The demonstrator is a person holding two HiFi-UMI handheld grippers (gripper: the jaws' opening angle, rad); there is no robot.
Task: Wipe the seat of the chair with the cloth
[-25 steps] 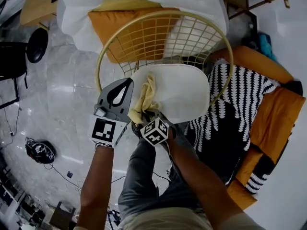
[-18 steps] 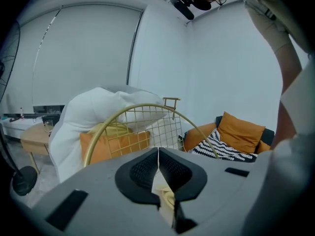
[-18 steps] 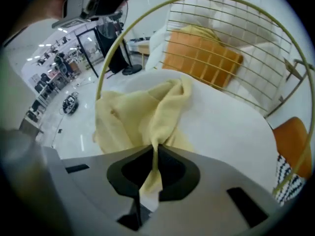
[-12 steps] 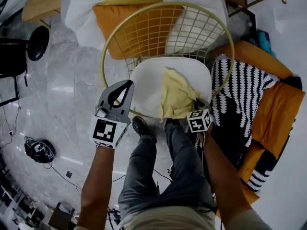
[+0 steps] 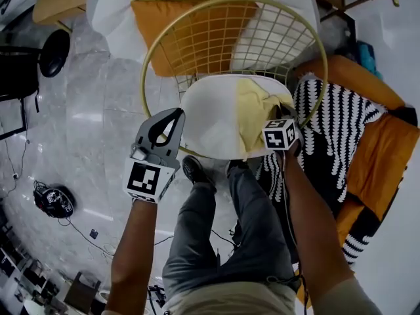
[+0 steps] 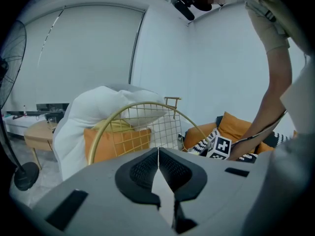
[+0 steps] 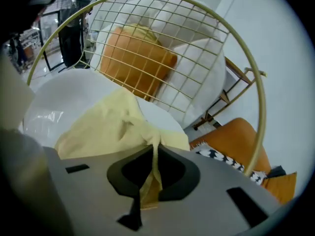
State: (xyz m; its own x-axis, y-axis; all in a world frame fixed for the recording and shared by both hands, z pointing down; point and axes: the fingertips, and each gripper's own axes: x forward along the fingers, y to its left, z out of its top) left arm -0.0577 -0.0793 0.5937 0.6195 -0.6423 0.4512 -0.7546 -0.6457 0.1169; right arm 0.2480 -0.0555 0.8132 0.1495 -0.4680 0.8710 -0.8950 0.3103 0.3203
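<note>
Right gripper (image 7: pixel 155 150): jaws clamped on yellow cloth (image 7: pixel 110 127), spread on white chair seat (image 5: pixel 207 123) | Left gripper (image 6: pixel 158 150): jaws together, empty, just beside seat's edge

We get soft, even, cool light with faint shadows. The marble floor (image 5: pixel 85 113) carries pale sheen at left, and the white seat (image 7: pixel 49 116) a small glare. Both gripper views bulge strongly and fall black at their corners; their nearest parts look slightly soft.
</note>
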